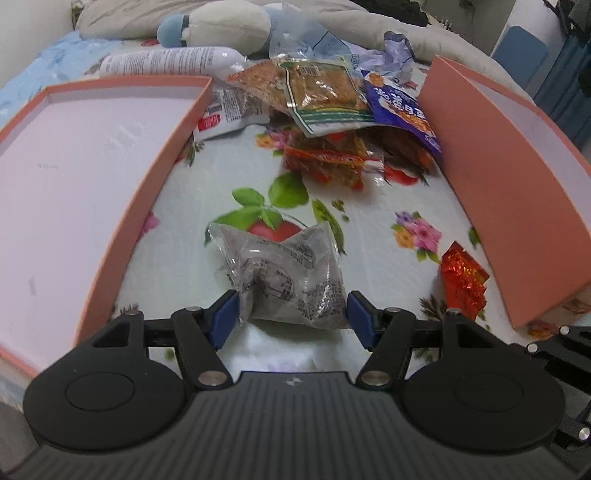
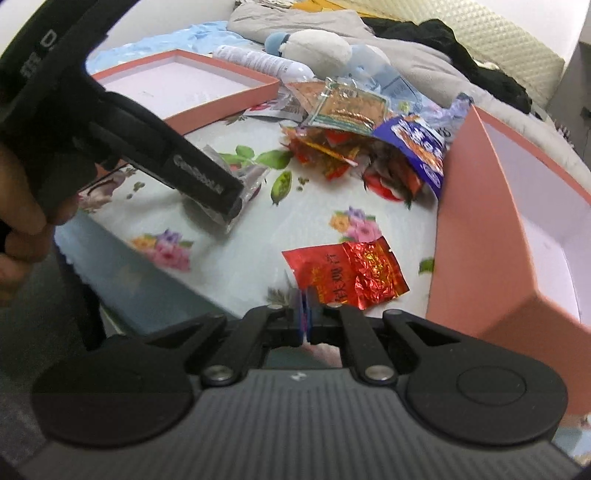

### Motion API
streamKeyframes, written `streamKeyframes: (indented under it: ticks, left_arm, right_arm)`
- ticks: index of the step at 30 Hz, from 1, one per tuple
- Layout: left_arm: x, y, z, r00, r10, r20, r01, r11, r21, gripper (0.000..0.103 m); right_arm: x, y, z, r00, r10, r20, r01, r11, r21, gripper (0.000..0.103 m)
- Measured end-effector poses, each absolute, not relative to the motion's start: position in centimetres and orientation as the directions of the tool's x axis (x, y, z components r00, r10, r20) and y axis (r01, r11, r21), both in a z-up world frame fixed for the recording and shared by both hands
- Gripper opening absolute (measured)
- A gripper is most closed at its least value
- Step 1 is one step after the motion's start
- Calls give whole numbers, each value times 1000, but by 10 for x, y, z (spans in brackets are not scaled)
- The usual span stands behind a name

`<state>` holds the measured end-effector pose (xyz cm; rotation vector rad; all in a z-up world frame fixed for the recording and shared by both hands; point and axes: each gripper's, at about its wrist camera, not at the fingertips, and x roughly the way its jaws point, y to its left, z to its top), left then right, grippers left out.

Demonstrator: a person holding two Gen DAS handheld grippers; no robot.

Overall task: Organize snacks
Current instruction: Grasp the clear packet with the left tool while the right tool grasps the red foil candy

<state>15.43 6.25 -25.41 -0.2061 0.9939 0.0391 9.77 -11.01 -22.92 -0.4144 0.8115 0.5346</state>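
Note:
A clear packet with grey printing (image 1: 288,273) sits between the blue pads of my left gripper (image 1: 291,314), which is shut on its near end, low over the flowered sheet. In the right wrist view the left gripper (image 2: 236,199) hides most of that packet (image 2: 251,177). My right gripper (image 2: 304,312) is shut on the near corner of a red foil packet (image 2: 351,273) that lies on the sheet. A heap of snack bags (image 1: 332,110) lies further back; it also shows in the right wrist view (image 2: 354,140).
A shallow pink box lid (image 1: 110,177) lies at the left and a deeper pink box (image 1: 509,192) at the right, also seen in the right wrist view (image 2: 480,229). A white bottle (image 1: 166,61), a plush toy (image 1: 221,26) and bedding lie behind. The bed edge (image 2: 147,280) is near.

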Motion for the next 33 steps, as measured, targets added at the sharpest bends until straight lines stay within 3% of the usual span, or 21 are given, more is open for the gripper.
streamKeyframes:
  ticks: [2,5,7,8,9,17,23,24,33]
  left_arm:
    - [150,61,-255,544,-70,-836,-127,978,-164,71]
    - [146,62,-255,521,-94,-848,-139,971,-193,82]
    - [141,63,-253,533,-88,-842,-157,967,-200,89]
    - [139,64,-252,537,-88,-839,-160,966,-204,93]
    - [138,66,-250,539,-89,-838,-164,964,-208,94]
    - [136,77,-237,592,-112,-798,-166,952,-256,94]
    - [146,81,-247,580,-104,-808,-189,947,-258,92]
    - [146,82,-249,582,-107,-806,-189,946,-262,91]
    - [149,84,-262,575,-104,-812,-197,945,-260,78]
  right_arm:
    - [94,-118,-228,562,286,-776,-581,804,-125,7]
    - [90,-129,-228,544,283,-790,-545,835,-76,13]
    - [90,-138,-228,523,295,-799,-510,860,-16,37]
    - [88,-142,-226,527,303,-794,-487,873,9,60]
    - [86,-145,-222,539,308,-784,-468,884,26,74]
    - [94,-155,-204,665,333,-668,-289,940,181,75]
    - [112,-136,-220,700,276,-659,-286,954,95,74]
    - [116,-135,-224,697,272,-663,-279,955,99,69]
    - [136,-123,-243,725,182,-664,-239,971,6,59]
